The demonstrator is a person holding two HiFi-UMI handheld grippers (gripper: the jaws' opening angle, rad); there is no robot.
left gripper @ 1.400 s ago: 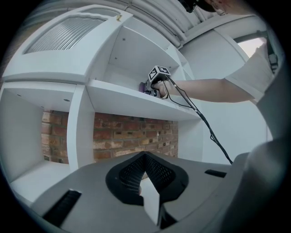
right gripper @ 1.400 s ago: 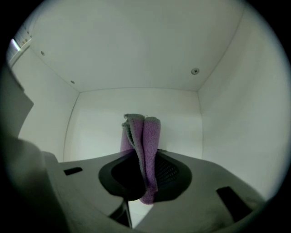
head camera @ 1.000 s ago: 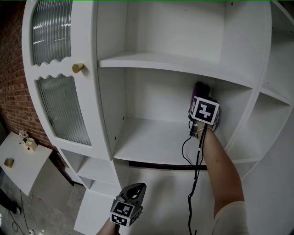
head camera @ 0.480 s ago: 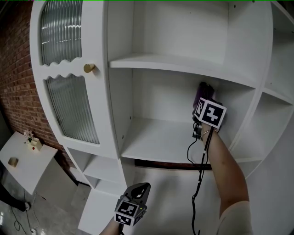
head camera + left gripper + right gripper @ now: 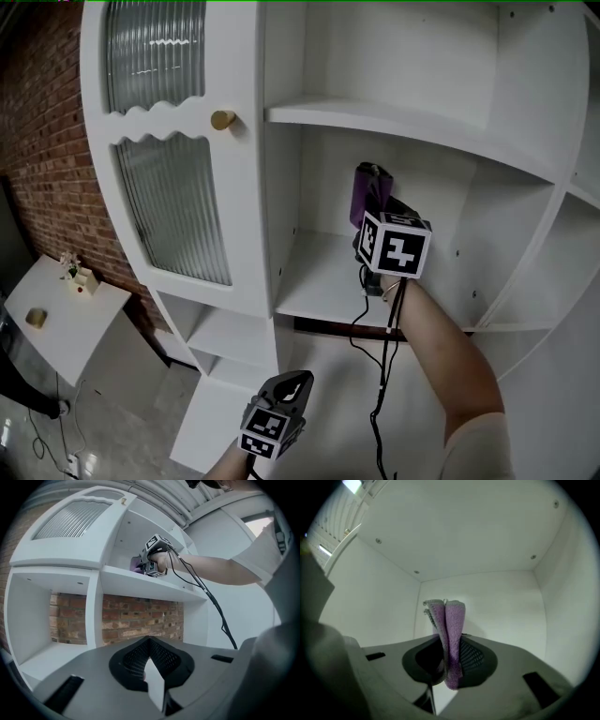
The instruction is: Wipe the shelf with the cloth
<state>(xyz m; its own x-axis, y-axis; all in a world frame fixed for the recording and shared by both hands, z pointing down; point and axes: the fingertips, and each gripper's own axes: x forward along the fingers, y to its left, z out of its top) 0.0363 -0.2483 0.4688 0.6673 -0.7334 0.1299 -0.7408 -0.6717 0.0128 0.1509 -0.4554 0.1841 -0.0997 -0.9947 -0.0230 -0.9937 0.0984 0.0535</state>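
Observation:
The purple cloth point(image 5: 367, 195) stands upright in the white cabinet's middle compartment, above the shelf point(image 5: 319, 281). My right gripper point(image 5: 377, 223) is shut on the cloth, with its marker cube facing me. In the right gripper view the folded cloth point(image 5: 450, 634) rises from between the jaws of the right gripper point(image 5: 447, 667), with the compartment's back wall and ceiling behind it. My left gripper point(image 5: 287, 384) hangs low in front of the cabinet, shut and holding nothing. From the left gripper point(image 5: 152, 667) view, the cloth point(image 5: 136, 566) shows small above the shelf point(image 5: 140, 581).
A cabinet door point(image 5: 178, 159) with ribbed glass and a brass knob point(image 5: 223, 119) stands left of the compartment. A black cable point(image 5: 380, 375) hangs from the right gripper. More shelves lie above, below and to the right. A small white table point(image 5: 56, 309) stands by the brick wall.
My right gripper has carried the cloth leftward across the compartment, from near its right wall toward the middle. The left gripper has stayed low. The head view has shifted.

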